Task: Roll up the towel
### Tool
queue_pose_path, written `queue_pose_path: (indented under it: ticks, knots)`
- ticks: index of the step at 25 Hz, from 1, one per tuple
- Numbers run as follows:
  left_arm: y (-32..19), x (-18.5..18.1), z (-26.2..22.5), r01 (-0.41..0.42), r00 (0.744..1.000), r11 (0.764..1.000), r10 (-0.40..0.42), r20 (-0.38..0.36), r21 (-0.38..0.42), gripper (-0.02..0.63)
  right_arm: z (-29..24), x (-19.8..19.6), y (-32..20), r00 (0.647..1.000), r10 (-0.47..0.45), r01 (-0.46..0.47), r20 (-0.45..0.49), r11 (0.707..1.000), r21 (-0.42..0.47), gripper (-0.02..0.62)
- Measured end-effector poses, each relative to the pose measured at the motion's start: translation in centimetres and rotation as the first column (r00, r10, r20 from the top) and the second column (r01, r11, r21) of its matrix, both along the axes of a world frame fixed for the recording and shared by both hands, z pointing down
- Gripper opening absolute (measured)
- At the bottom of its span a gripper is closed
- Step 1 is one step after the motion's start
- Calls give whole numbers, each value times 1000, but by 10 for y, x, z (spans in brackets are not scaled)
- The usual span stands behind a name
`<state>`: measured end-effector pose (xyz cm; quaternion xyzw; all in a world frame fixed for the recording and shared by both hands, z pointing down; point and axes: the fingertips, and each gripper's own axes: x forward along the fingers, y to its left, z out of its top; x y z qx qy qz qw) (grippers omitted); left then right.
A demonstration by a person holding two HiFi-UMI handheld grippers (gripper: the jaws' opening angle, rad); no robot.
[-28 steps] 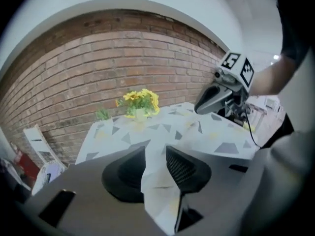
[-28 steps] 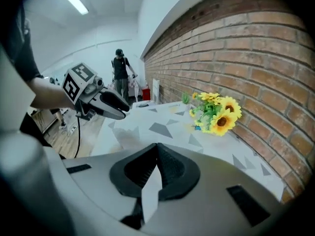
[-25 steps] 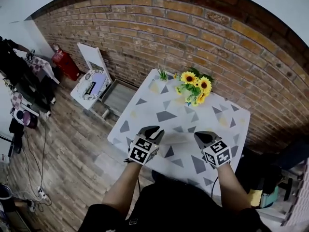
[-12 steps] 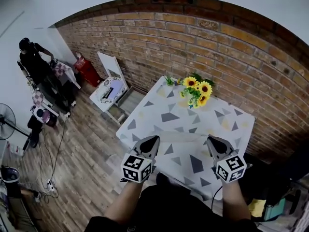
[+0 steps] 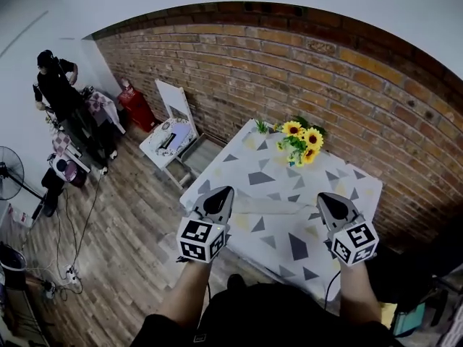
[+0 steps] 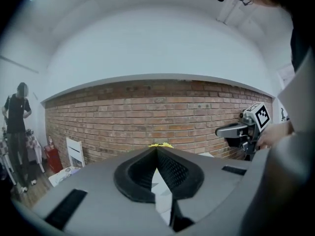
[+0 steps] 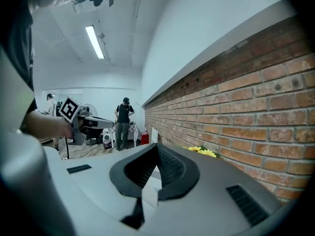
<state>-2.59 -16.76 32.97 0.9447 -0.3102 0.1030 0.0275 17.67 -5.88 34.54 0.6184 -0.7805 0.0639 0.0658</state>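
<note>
A white towel (image 5: 275, 186) printed with grey and yellow triangles lies spread over the small table by the brick wall. My left gripper (image 5: 221, 192) is raised over its near left part with the jaws shut, and a strip of pale cloth (image 6: 162, 193) shows pinched between them. My right gripper (image 5: 327, 197) is up at the same height on the near right, also shut, with a white fold (image 7: 150, 193) in its jaws. A taut edge of towel (image 5: 275, 212) runs between the two. Both grippers point almost level towards the wall.
A bunch of sunflowers (image 5: 300, 139) stands at the table's far edge against the brick wall (image 5: 289, 63). A white cabinet (image 5: 170, 132) and a red canister (image 5: 136, 107) sit on the wooden floor to the left. A person (image 5: 58, 85) stands at far left near a fan (image 5: 7, 176).
Both grippers have risen from low over the table's near edge and tipped up towards level. The left jaws have closed. The towel's near edge has come up with them.
</note>
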Motion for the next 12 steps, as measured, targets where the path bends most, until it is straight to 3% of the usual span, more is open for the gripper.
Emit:
queue_pose_path:
  ticks: [6, 12]
  knots:
    - [-8, -10, -3, 56, 998, 998, -56, -25, -16, 18, -6, -27, -3, 997, -74, 74, 5, 997, 15, 15]
    - [5, 9, 3, 53, 999, 999, -53, -6, -9, 18, -4, -21, 6, 997, -81, 81, 10, 997, 10, 15]
